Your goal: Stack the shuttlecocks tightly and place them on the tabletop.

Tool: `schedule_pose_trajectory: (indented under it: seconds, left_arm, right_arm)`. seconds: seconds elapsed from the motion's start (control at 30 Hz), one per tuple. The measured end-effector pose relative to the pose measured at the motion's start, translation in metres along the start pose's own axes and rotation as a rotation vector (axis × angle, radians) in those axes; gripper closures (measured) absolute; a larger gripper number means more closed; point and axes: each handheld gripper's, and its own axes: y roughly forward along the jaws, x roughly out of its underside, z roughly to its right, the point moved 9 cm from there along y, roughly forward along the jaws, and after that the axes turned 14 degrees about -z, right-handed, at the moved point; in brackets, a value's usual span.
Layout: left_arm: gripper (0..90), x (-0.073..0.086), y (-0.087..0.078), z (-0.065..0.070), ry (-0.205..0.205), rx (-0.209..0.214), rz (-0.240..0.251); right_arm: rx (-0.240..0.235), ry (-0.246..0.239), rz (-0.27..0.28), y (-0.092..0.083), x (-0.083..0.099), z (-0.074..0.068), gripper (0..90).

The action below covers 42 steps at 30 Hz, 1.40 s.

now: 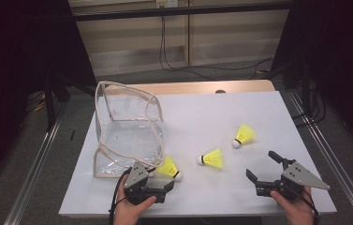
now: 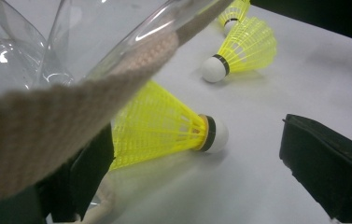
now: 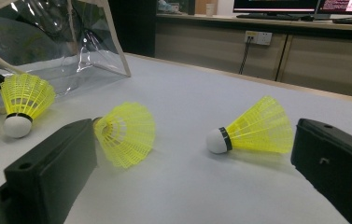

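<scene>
Three yellow shuttlecocks with white cork tips lie on the white table [image 1: 221,108]. The nearest shuttlecock [image 1: 169,166] [image 2: 164,123] rests beside the front corner of a clear plastic bag [image 1: 127,126] with beige trim, its skirt between the jaws of my left gripper [image 1: 162,178] [image 2: 201,158]. That gripper is open: one jaw is by the skirt, the other well clear of the cork. A second shuttlecock [image 1: 213,158] [image 3: 127,133] lies mid-table and a third [image 1: 244,135] [image 3: 262,126] farther right. My right gripper [image 1: 263,166] [image 3: 194,154] is open near the front edge, facing those two with nothing between its jaws.
The bag's beige strap [image 2: 71,102] hangs close across the left gripper view. The bag stands open at the table's left. Metal rails [image 1: 38,159] run along both sides of the table, and cables [image 1: 174,61] trail on the floor beyond its far edge.
</scene>
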Motion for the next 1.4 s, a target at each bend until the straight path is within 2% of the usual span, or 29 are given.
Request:
schedule_pose_trajectory:
  seconds: [0.2, 0.57, 0.63, 0.83, 0.93, 1.07, 1.17, 1.33, 1.4]
  left_arm:
    - [17.0, 0.001, 0.0, 0.0, 0.006, -0.001, -0.007]
    - [21.3, 0.003, -0.002, 0.003, 0.001, -0.006, -0.005]
    - [23.4, 0.003, -0.003, 0.004, 0.013, -0.012, -0.007]
    - [32.4, 0.006, -0.007, 0.011, 0.007, -0.008, -0.001]
    - [41.8, 0.003, -0.009, 0.014, 0.002, -0.011, 0.015]
    - [47.3, 0.0, -0.009, 0.02, 0.012, -0.014, 0.026]
    - [53.9, -0.001, -0.007, 0.023, 0.017, -0.017, 0.016]
    - [59.4, 0.001, 0.001, 0.023, -0.001, -0.039, -0.019]
    - [68.8, -0.001, 0.002, 0.024, 0.011, -0.064, -0.027]
  right_arm:
    - [0.0, 0.003, -0.001, 0.0, 0.0, 0.0, 0.0]
    - [-0.003, 0.006, 0.001, -0.001, 0.0, 0.001, 0.0]
    - [-0.001, 0.003, 0.001, -0.001, 0.0, 0.001, 0.0]
    - [-0.001, 0.007, 0.004, -0.002, 0.0, 0.002, 0.0]
    - [-0.003, 0.009, 0.002, -0.002, 0.0, 0.001, 0.0]
    - [-0.002, 0.009, 0.003, -0.002, 0.0, 0.001, 0.0]
    - [-0.003, 0.008, 0.003, -0.002, 0.0, 0.001, 0.1]
    - [-0.001, 0.009, 0.006, -0.002, 0.0, 0.001, 0.1]
    - [-0.002, 0.008, 0.007, -0.003, 0.0, 0.001, 0.1]
